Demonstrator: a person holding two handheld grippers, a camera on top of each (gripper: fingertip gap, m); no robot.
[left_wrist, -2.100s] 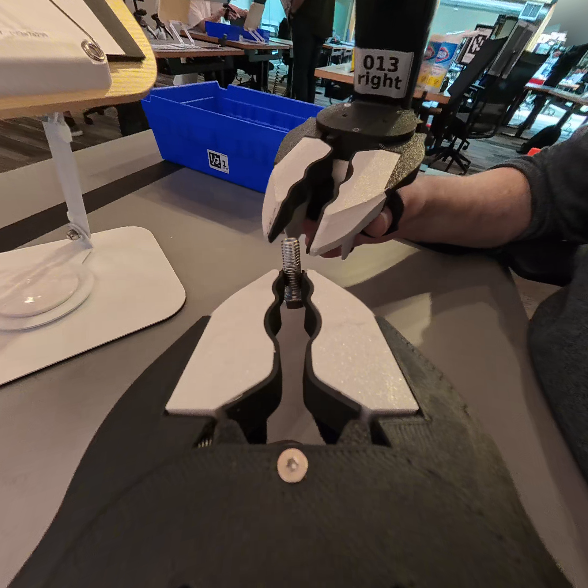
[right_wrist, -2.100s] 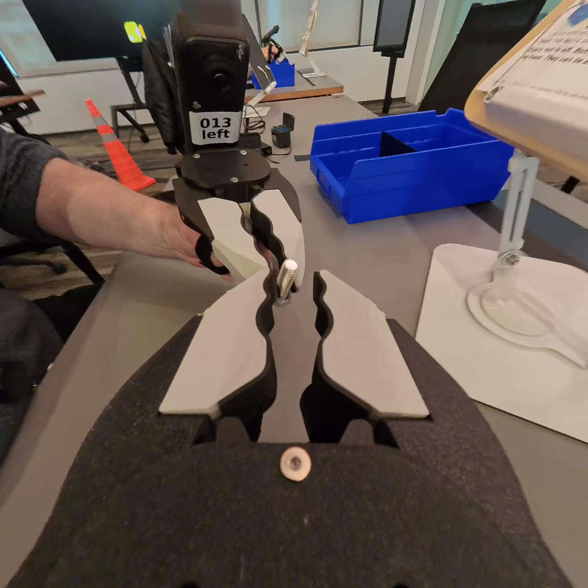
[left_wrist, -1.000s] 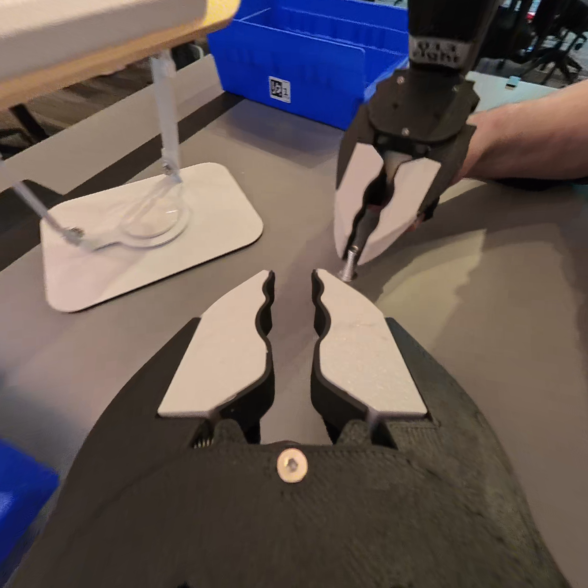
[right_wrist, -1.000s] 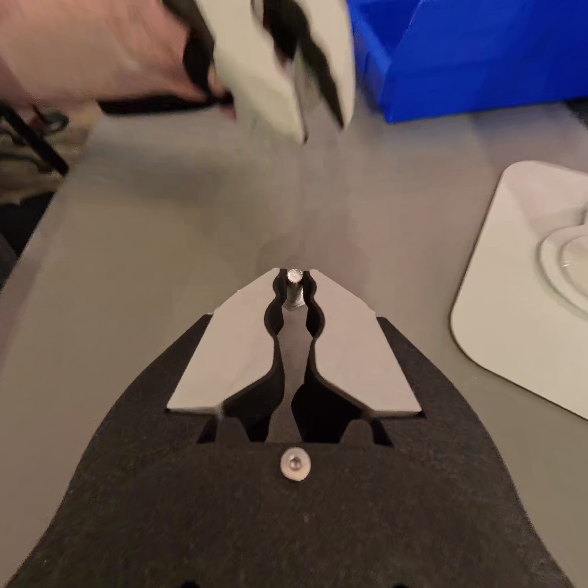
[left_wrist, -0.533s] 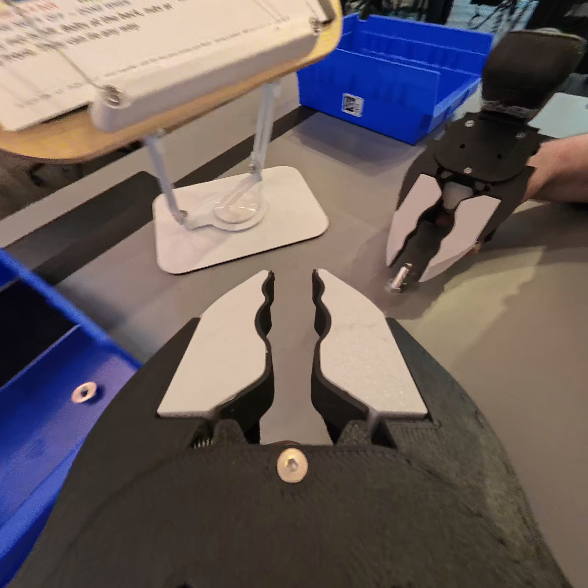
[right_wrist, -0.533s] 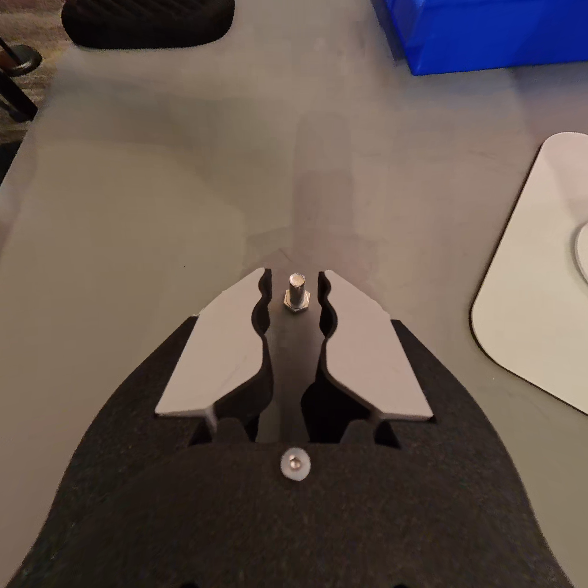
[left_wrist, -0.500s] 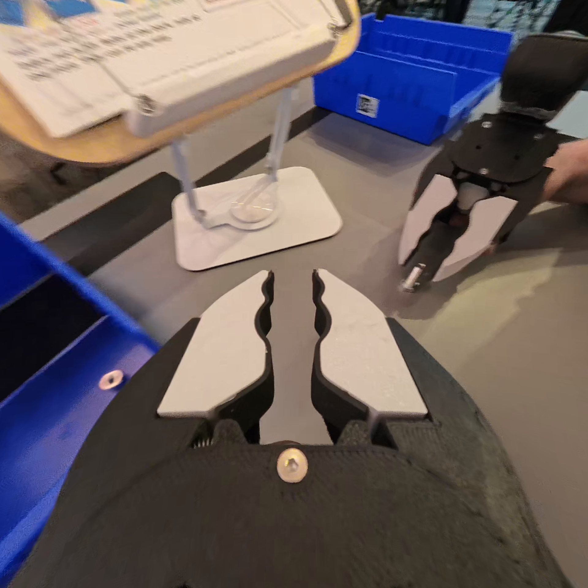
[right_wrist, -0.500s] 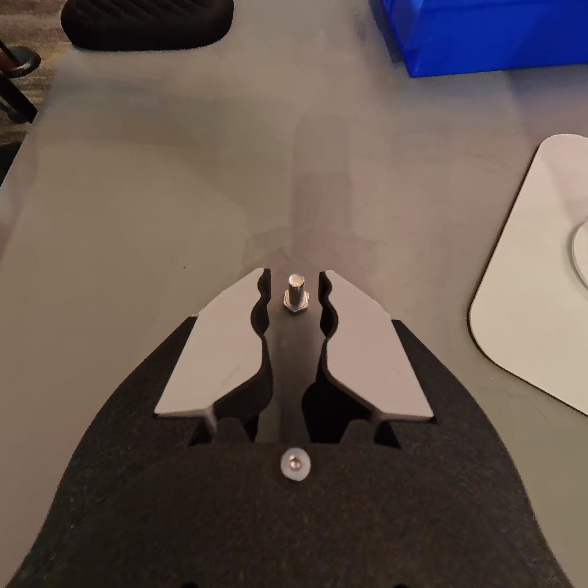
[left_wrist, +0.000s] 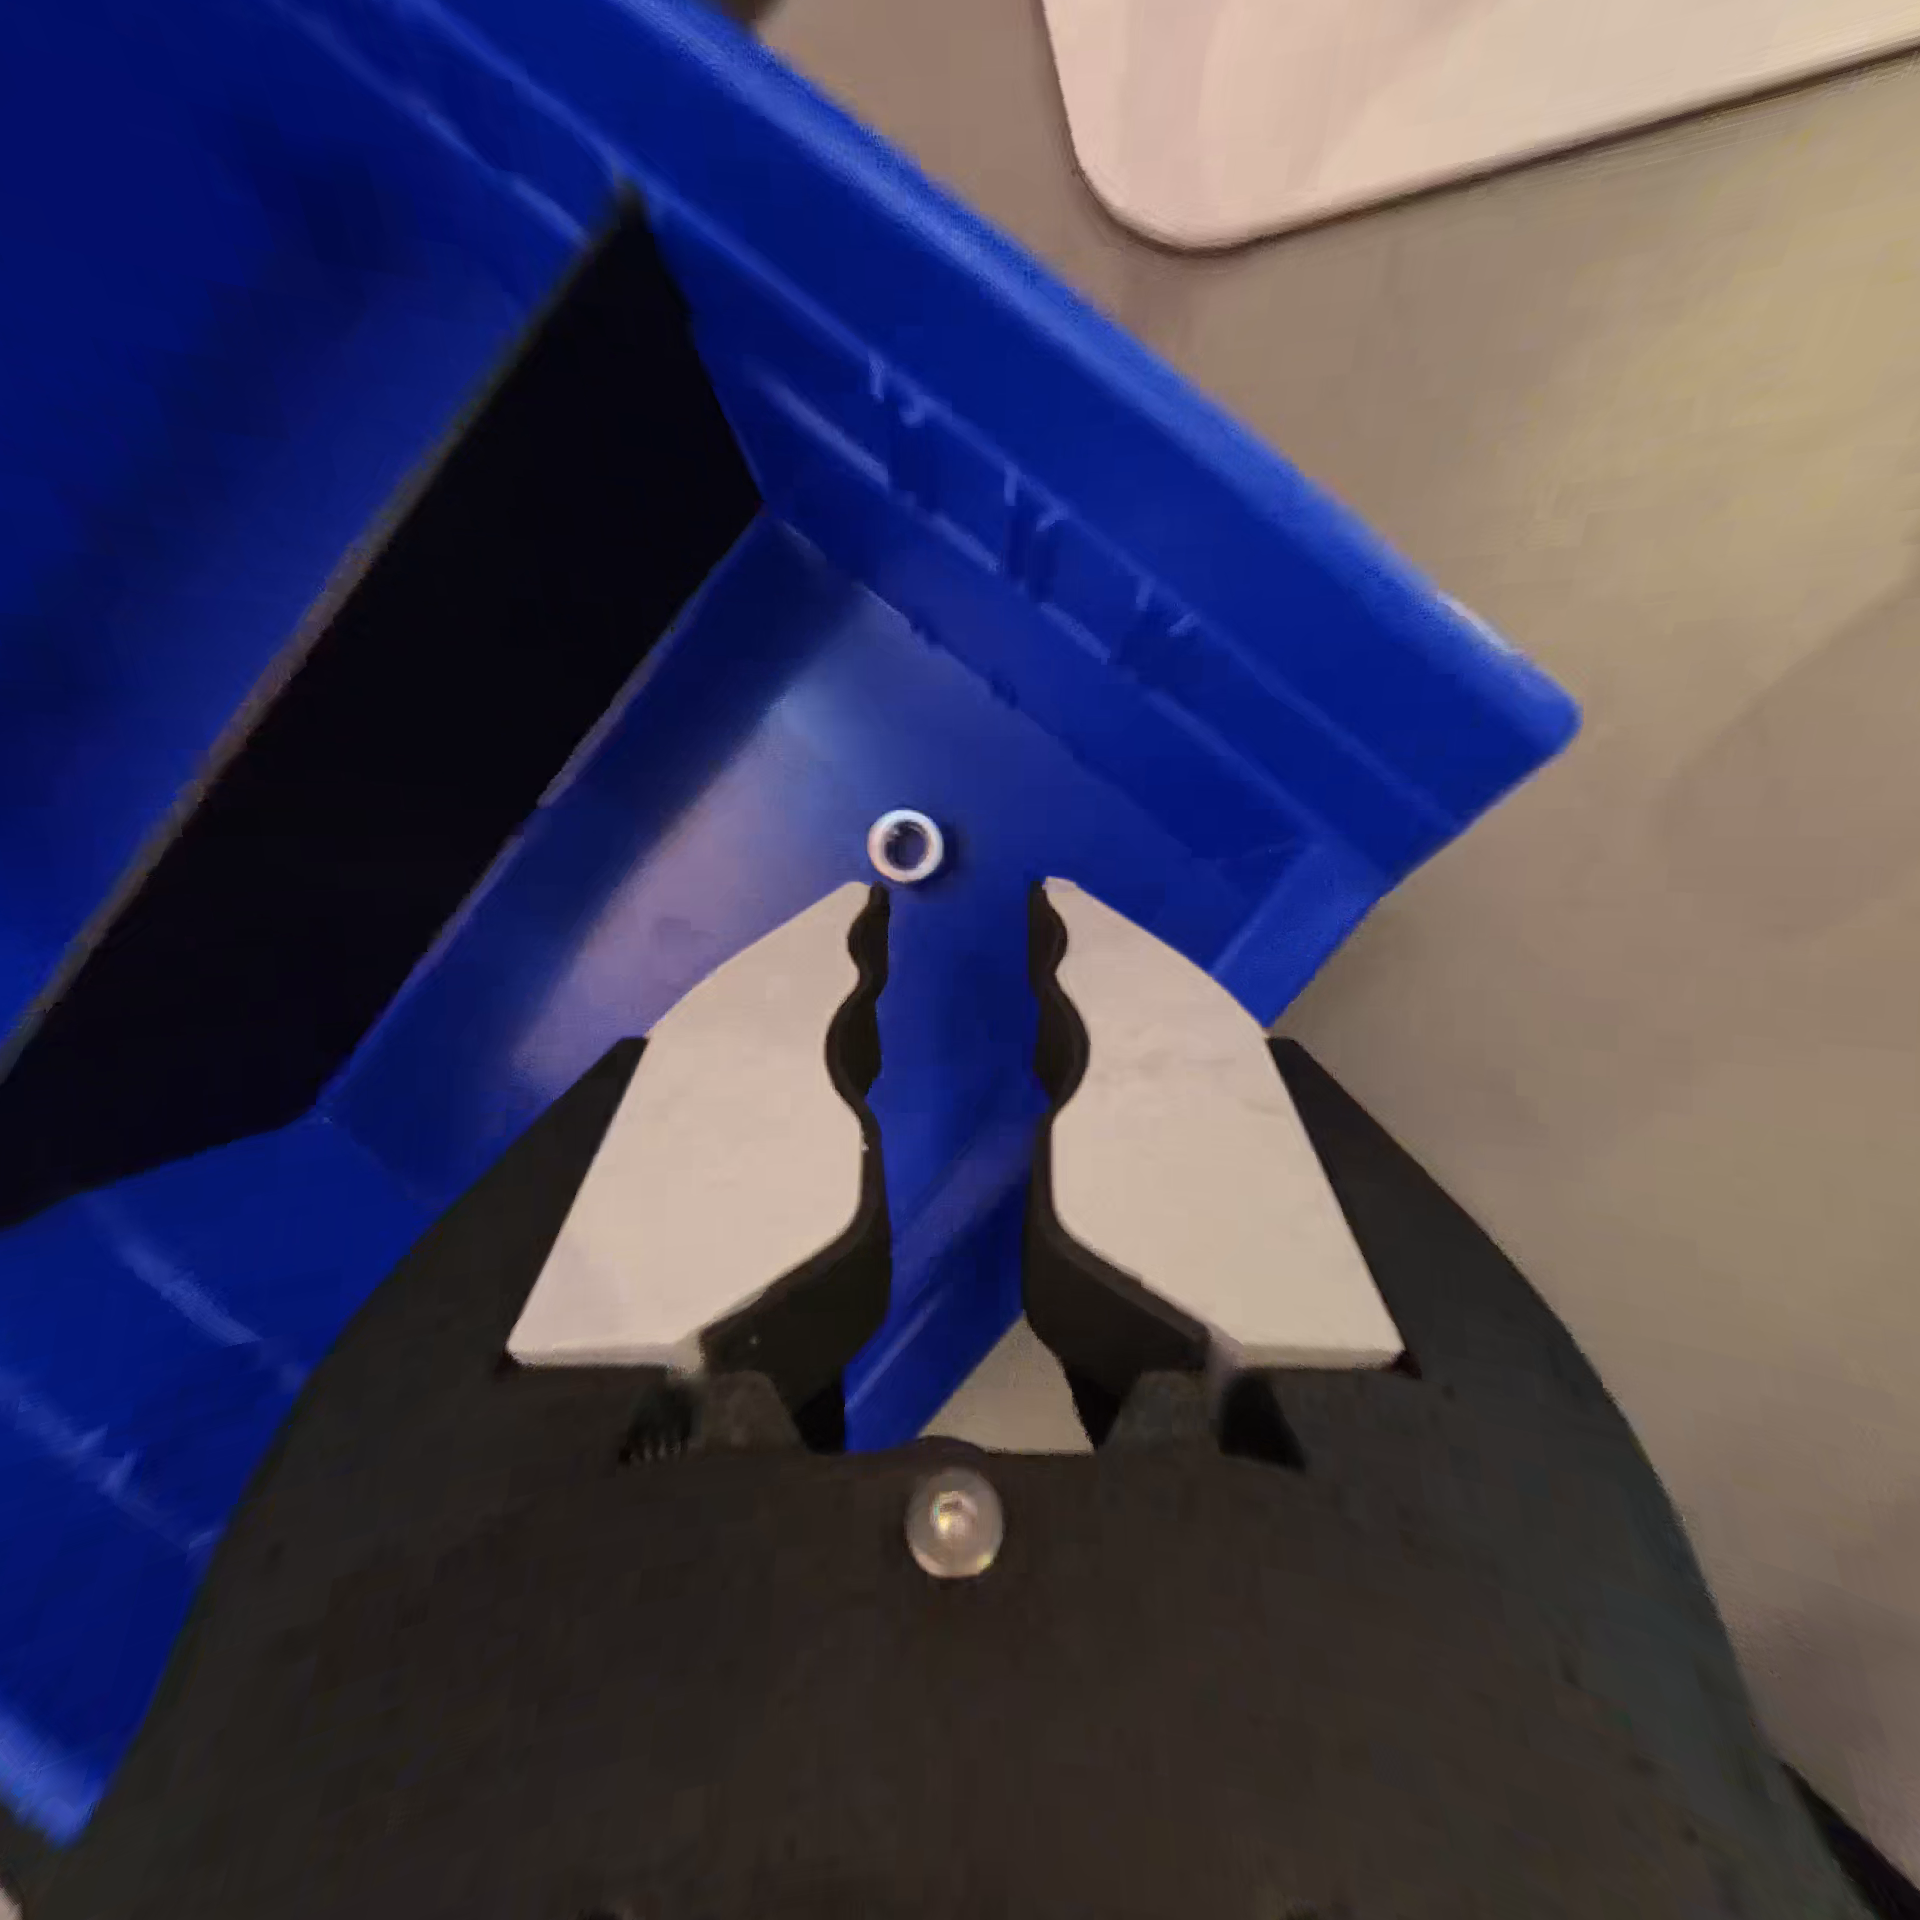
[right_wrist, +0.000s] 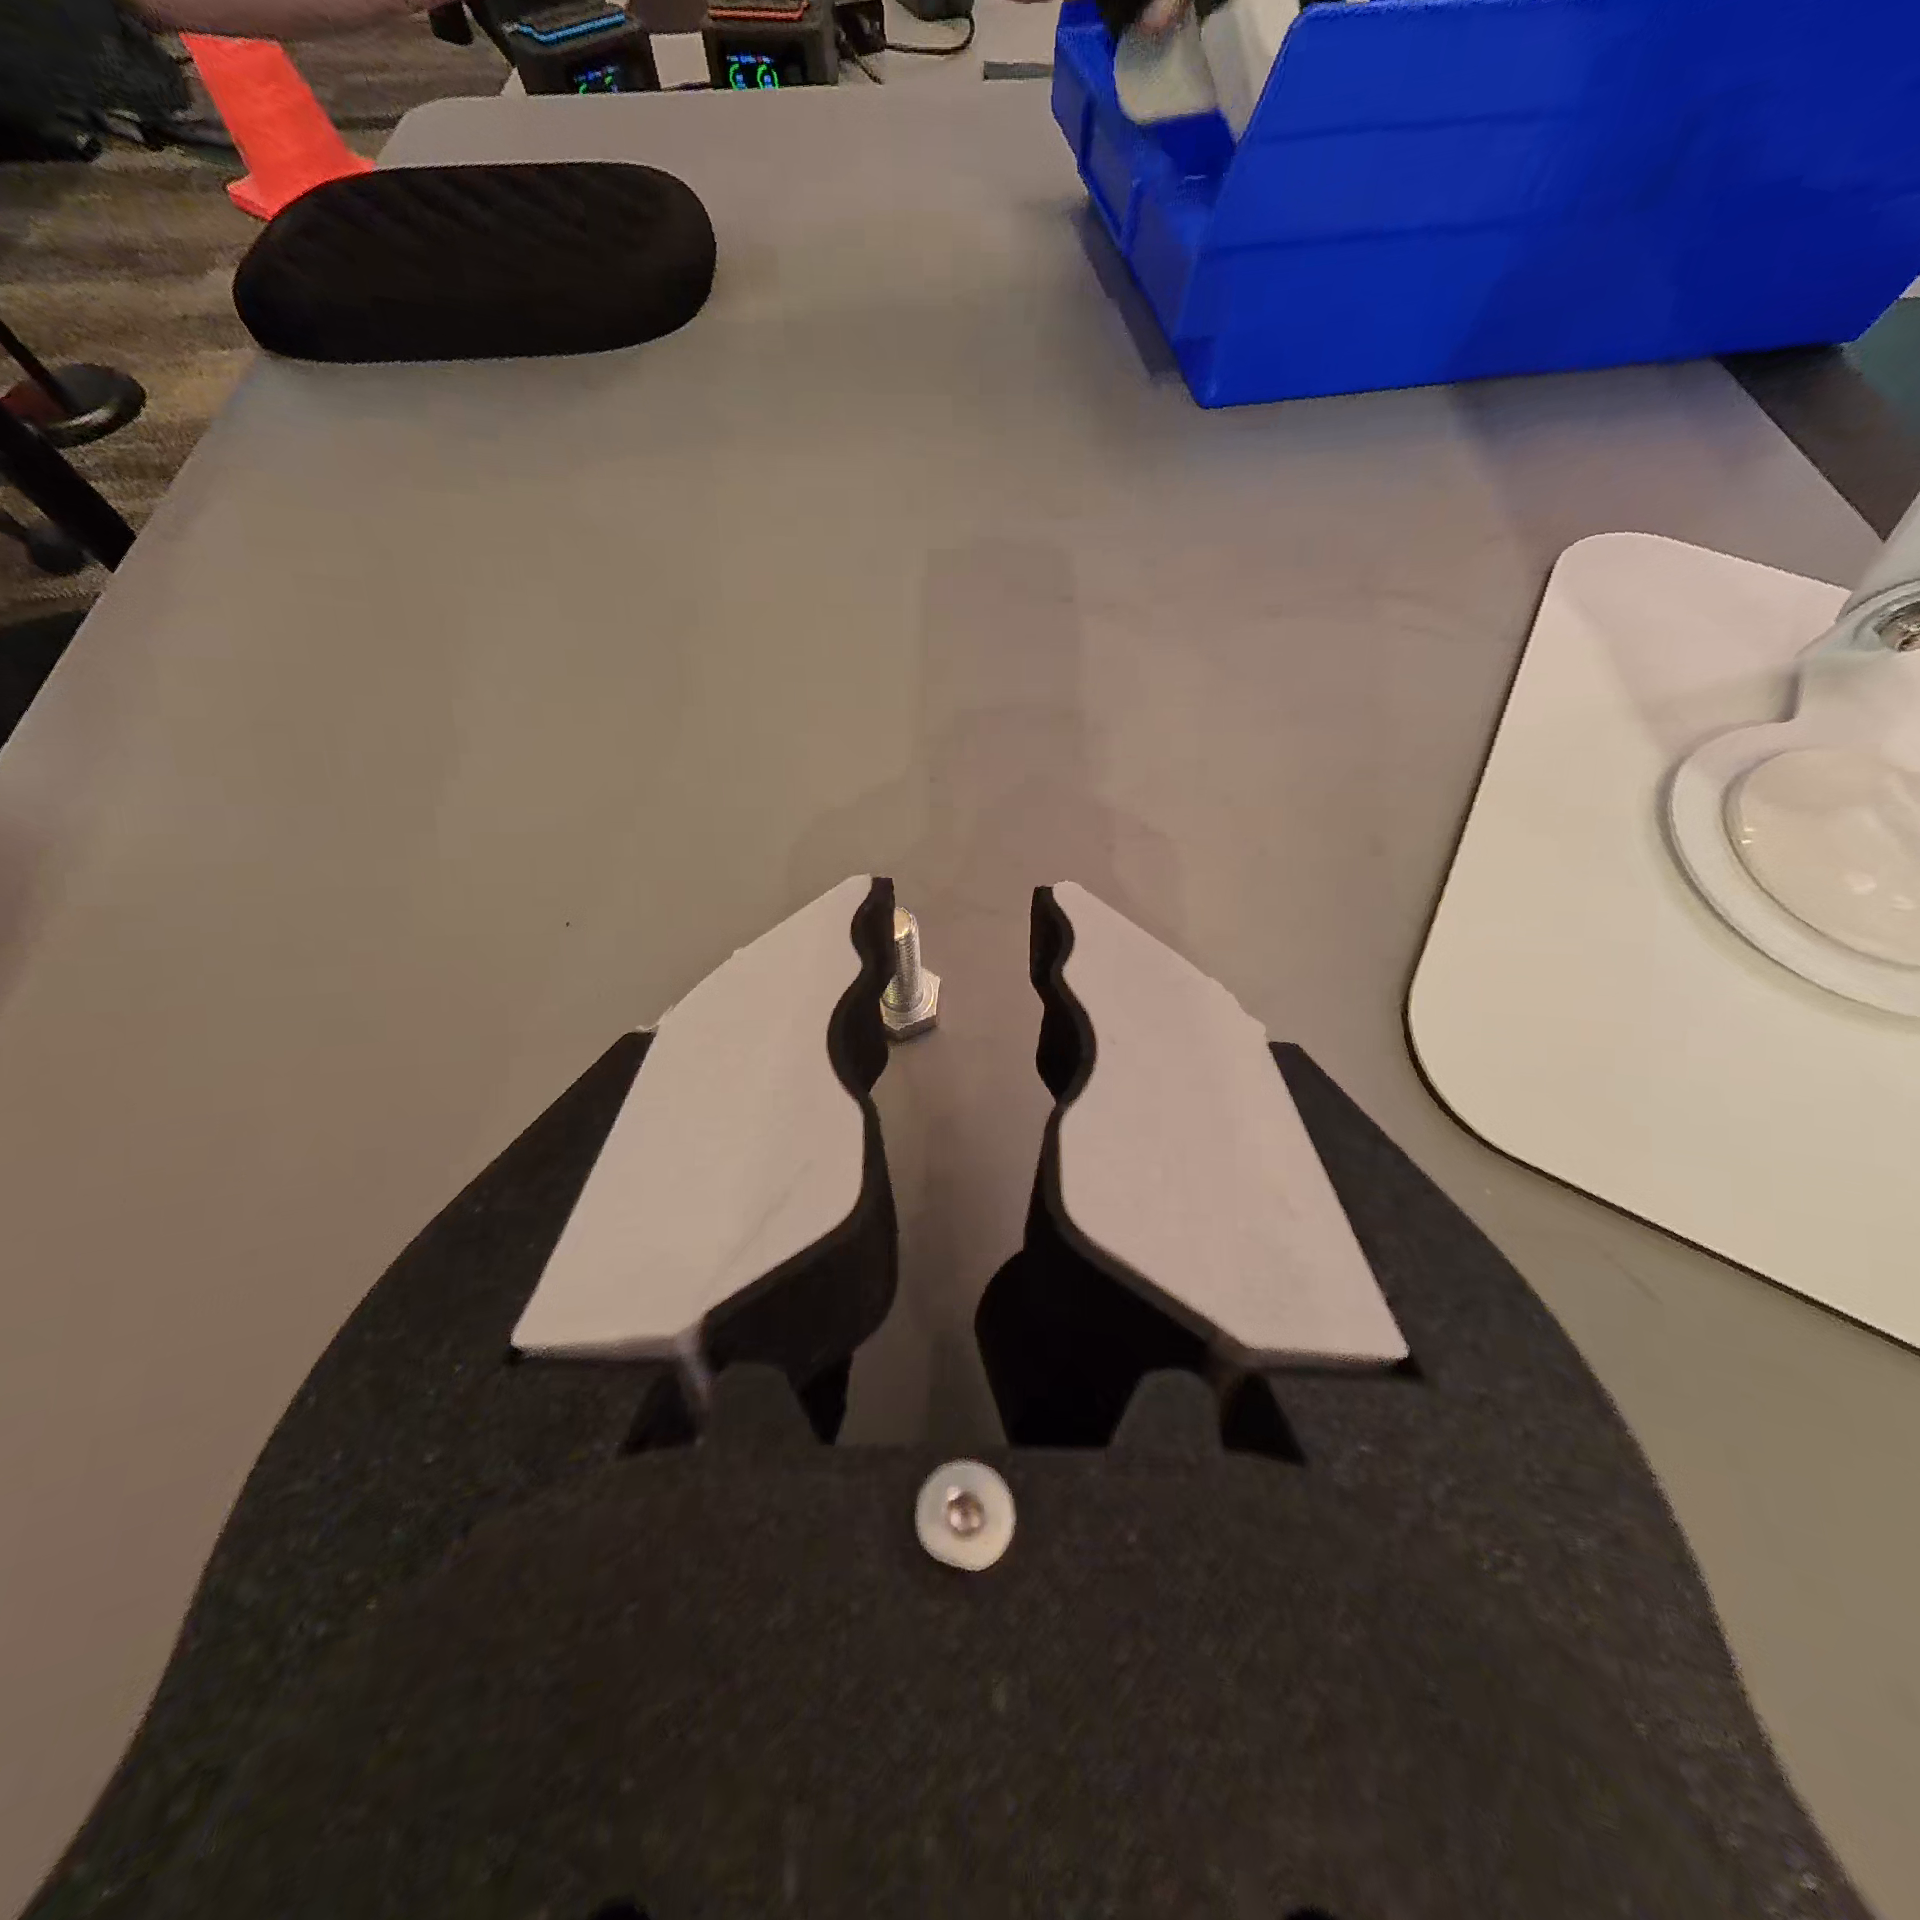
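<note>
1. Left wrist view only: my left gripper (left_wrist: 956, 894) hangs over the corner of a blue bin (left_wrist: 1143, 582), jaws parted with nothing between them. One small silver ring, a nut or washer (left_wrist: 907, 847), lies on the bin floor just past my left fingertip, apart from it. A black divider (left_wrist: 416, 707) crosses the bin.
2. Right wrist view only: my right gripper (right_wrist: 956, 894) sits low over the grey table (right_wrist: 520, 675), jaws released. One silver bolt (right_wrist: 906, 982) stands head down, upright, between the fingers, close against the left pad; the right pad is clear of it, so it is not gripped.
3. Also seen only from the right: one black padded rest (right_wrist: 473, 260), one orange cone (right_wrist: 275, 125).
4. Both views: one white stand base (right_wrist: 1621, 935), one blue bin.
5. Count: bolts 1, rings 1, bins 1.
6. The far gripper in the bin is blurred; its state is unreadable from the right view.
</note>
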